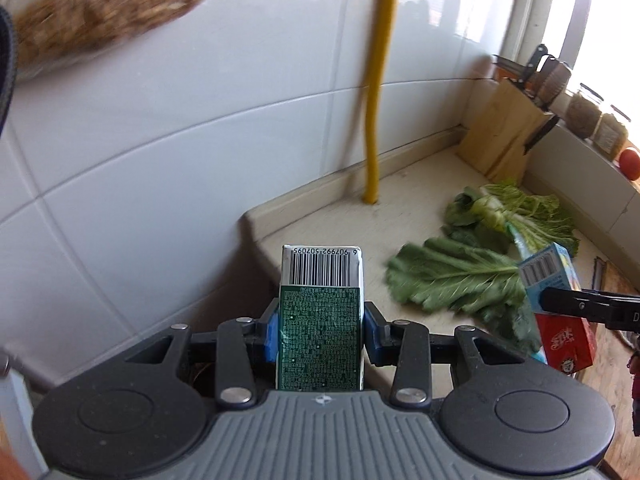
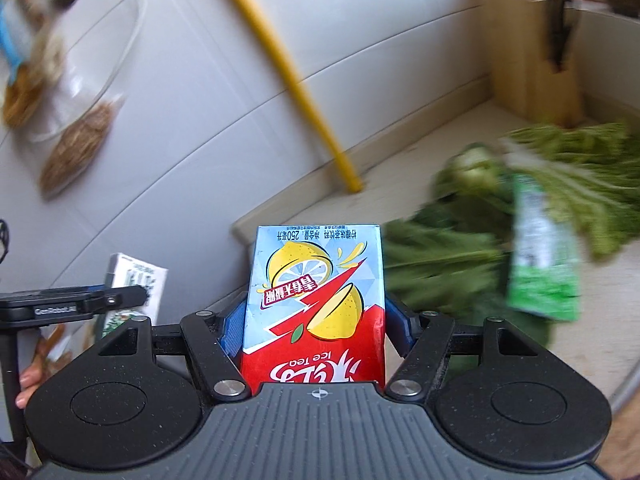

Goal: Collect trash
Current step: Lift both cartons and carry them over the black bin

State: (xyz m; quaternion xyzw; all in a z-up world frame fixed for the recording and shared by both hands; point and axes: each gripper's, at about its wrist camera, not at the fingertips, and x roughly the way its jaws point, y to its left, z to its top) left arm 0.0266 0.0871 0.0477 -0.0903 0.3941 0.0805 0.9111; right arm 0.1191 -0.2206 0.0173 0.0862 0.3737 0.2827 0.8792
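- The left tool (image 1: 320,332) is clamped on a green drink carton (image 1: 320,320), held in the air just off the counter (image 1: 328,216) edge, on the near side of the yellow pipe (image 1: 376,120).
- The right tool (image 2: 316,328) grips an ice tea carton (image 2: 316,304), also lifted, nearer the leafy greens (image 1: 460,276) than the pipe.
- So two pieces are picked up; no bin shows, so dropping them off is still to do.
- A green packet (image 2: 544,252) lies on the greens beyond the pipe's foot, likely trash left to collect.
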